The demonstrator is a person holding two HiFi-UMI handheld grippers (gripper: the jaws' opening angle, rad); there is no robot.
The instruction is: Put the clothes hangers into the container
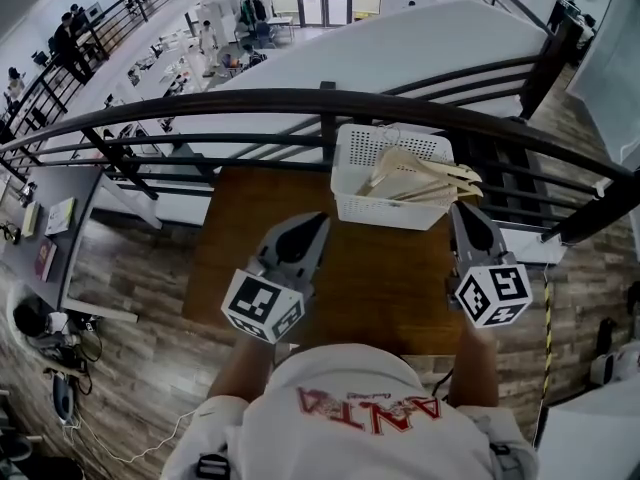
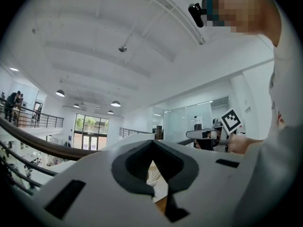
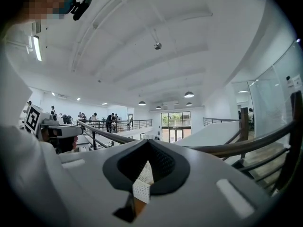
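Left gripper (image 1: 318, 220): held level above the near left part of the table, jaws closed tip to tip with nothing between them
Table (image 1: 380, 288): brown wooden top, far edge against the dark railing (image 1: 250, 103)
Container (image 1: 385, 211): white perforated basket at the table's far edge, right of centre, below the railing
Clothes hangers (image 1: 420, 180): pale wooden, lying together inside the container, ends poking over its right rim
Right gripper (image 1: 463, 213): level at the table's right side, near the container's right corner, jaws shut together and empty
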